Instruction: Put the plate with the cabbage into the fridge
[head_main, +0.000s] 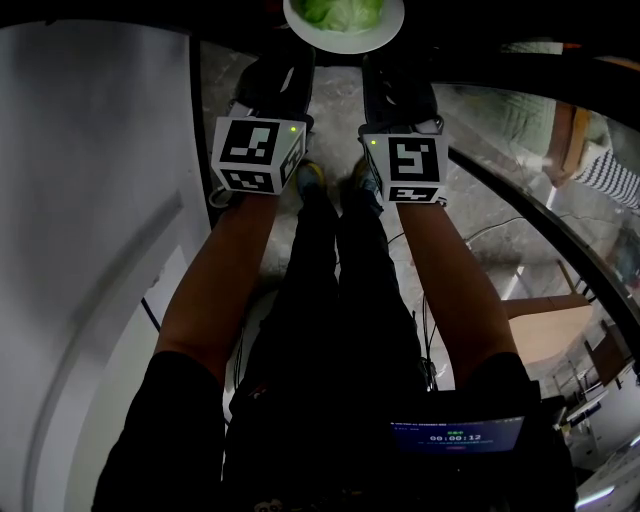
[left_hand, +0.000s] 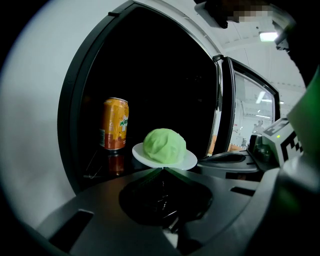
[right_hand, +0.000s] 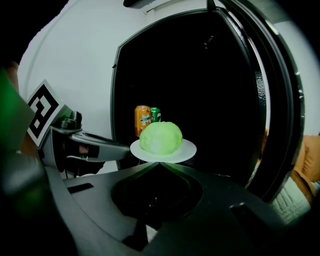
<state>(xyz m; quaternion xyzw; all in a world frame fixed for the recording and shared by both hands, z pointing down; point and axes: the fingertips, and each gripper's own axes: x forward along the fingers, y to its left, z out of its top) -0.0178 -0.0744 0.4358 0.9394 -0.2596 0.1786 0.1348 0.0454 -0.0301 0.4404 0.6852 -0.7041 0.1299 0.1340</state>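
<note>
- Dark fridge cavity fills the background of both gripper views. White casing lies on its left, and the open door, with a glass pane, stands on its right.
- Plate: white and level, with the cabbage at its centre. It is held in the air before the cavity, between the two grippers. Whether it sits inside the threshold: cannot tell.
- Left gripper: its own view shows the jaws closed on the plate's rim. The right gripper view confirms this from the side, with the clamp on the plate's left edge.
- Right gripper: jaws closed on the rim in the same way. The left gripper view places it at the plate's right edge.
- Left gripper view shows one orange can, upright at the far left of the cavity.
- Right gripper view adds a green can just right of the orange one and partly covered by it.
- Cans show in the gripper views only.
- Head view alone shows:
  - the plate cut by the top edge of the frame;
  - the left cube and right cube side by side;
  - bare forearms and dark trousers;
  - a mottled stone floor;
  - a small lit screen at the near edge.
</note>
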